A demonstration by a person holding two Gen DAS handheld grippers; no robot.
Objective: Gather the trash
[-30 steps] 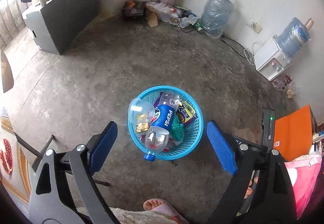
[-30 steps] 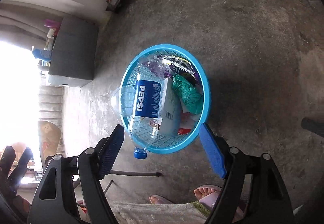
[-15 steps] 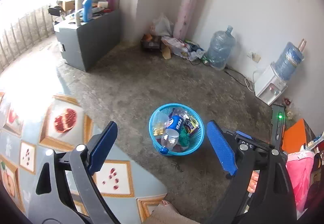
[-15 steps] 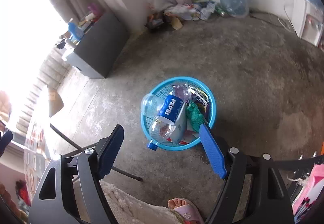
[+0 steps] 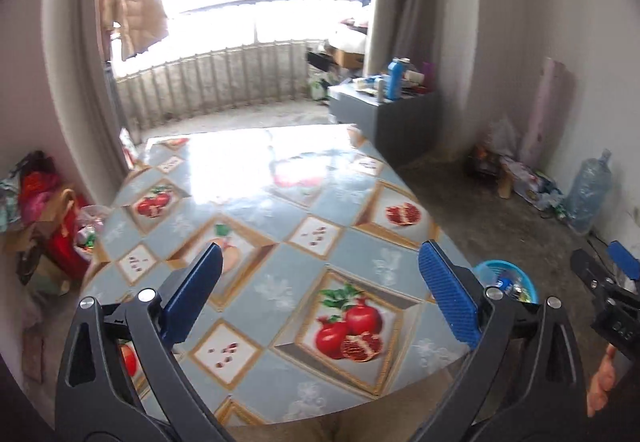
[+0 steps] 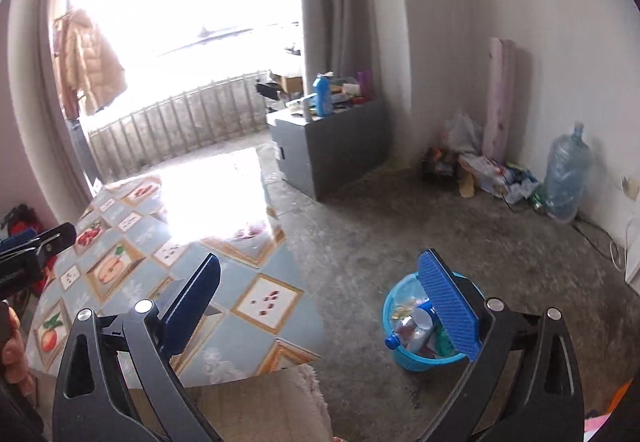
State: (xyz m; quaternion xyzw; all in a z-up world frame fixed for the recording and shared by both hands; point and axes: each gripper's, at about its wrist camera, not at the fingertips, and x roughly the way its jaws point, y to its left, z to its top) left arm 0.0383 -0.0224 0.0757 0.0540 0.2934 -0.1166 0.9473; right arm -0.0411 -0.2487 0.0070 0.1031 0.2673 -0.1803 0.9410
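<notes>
A blue plastic basket stands on the concrete floor beside the table, holding a Pepsi bottle, a clear bottle and wrappers. In the left wrist view only the basket's rim peeks out behind the right finger. My left gripper hovers over the table, which has a fruit-print cloth. Its jaws are opening, with nothing between them. My right gripper hangs over the table's edge and the floor. Its jaws are opening too and hold nothing; its right pad hides part of the basket.
A grey cabinet with bottles on top stands by the balcony door. Along the right wall lie a litter pile, a pink roll and a big water jug. Bags and boxes crowd the left wall.
Both views have swung up and away from the basket, which filled the middle before and is now small at lower right. The table and balcony have come into view. Both pairs of jaws stand wider.
</notes>
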